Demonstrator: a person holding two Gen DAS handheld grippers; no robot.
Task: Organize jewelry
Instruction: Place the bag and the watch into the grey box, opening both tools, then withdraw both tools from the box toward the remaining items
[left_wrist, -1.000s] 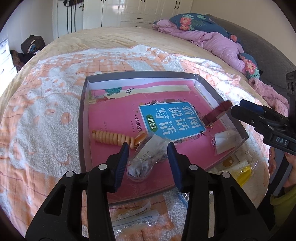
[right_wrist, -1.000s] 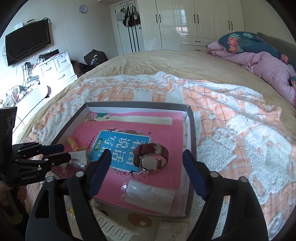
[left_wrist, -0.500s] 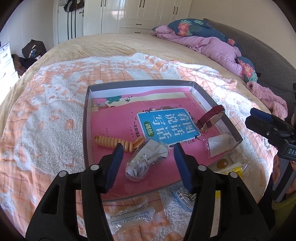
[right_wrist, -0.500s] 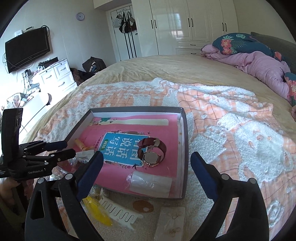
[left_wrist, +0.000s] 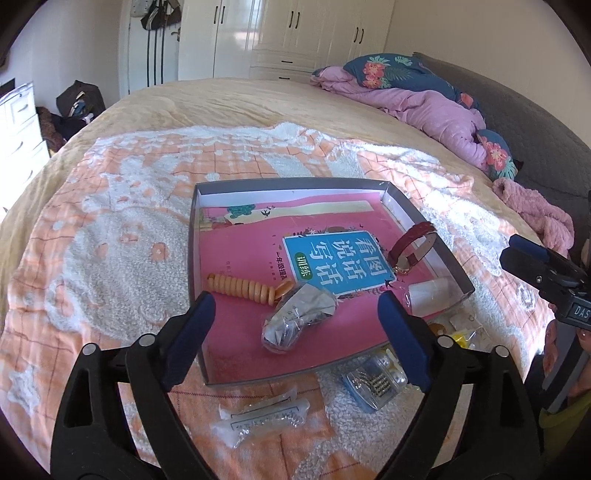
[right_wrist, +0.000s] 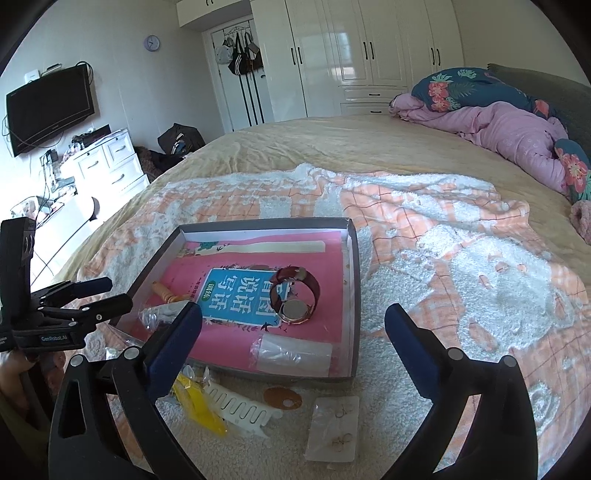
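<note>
Left gripper (left_wrist: 295, 314): jaws spread wide, empty, above tray (left_wrist: 192, 258)
Right gripper (right_wrist: 293, 325): jaws released, empty
Watch (right_wrist: 295, 299): inside tray
Bagged jewelry (left_wrist: 295, 321): inside tray

Both tools are built alike: black plastic frames whose two arms fork outward like tongs, each arm ending in a deep blue pad. The left gripper (left_wrist: 295, 317) carries a round silver screw head on each arm, lower in the frame, with slotted cut-outs in the black webbing below them. The right gripper (right_wrist: 293, 332) has the same silver screws and the same blue pads. At the left edge of the right wrist view, the other tool's side bears a small white label with lettering. At the right edge of the left wrist view, a yellow-green sleeve (left_wrist: 561, 424) shows beneath a black handle marked "DAS".
</note>
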